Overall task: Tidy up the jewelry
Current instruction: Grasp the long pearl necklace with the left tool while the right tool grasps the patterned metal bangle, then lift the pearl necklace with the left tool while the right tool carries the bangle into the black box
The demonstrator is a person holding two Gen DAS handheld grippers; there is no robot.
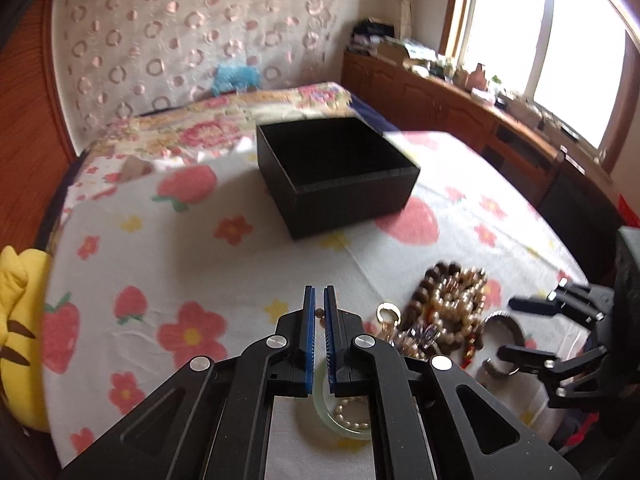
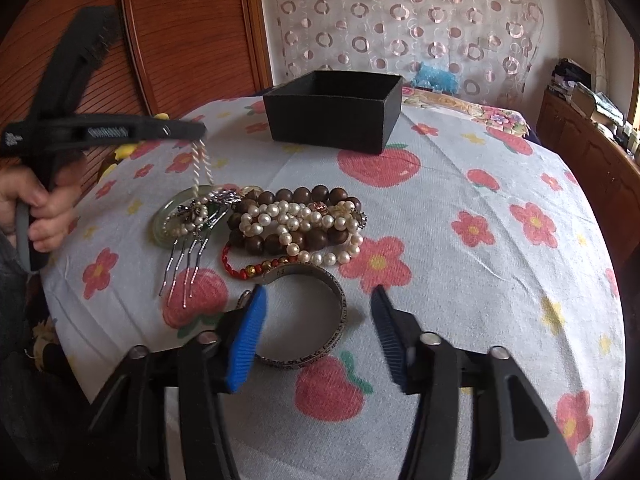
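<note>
An open black box [image 1: 336, 172] [image 2: 336, 114] stands on the flowered cloth. A jewelry pile lies nearer: brown wooden beads [image 2: 296, 216], pearl strands [image 2: 304, 220], a red cord bracelet [image 2: 248, 266], a silver hair comb [image 2: 192, 256], a green jade bangle [image 2: 168, 224] [image 1: 340, 420] and a silver cuff [image 2: 316, 320]. My left gripper [image 1: 319, 308] [image 2: 196, 130] is shut on a thin twisted cream chain [image 2: 200, 168] that hangs down to the bangle. My right gripper [image 2: 318, 332] [image 1: 516, 328] is open, straddling the silver cuff just above it.
The cloth with strawberry and flower prints [image 2: 480, 240] covers a round table. A yellow plush toy [image 1: 20, 320] sits at the left edge. A bed [image 1: 240, 120] lies behind, a wooden cabinet [image 1: 480, 120] along the window side.
</note>
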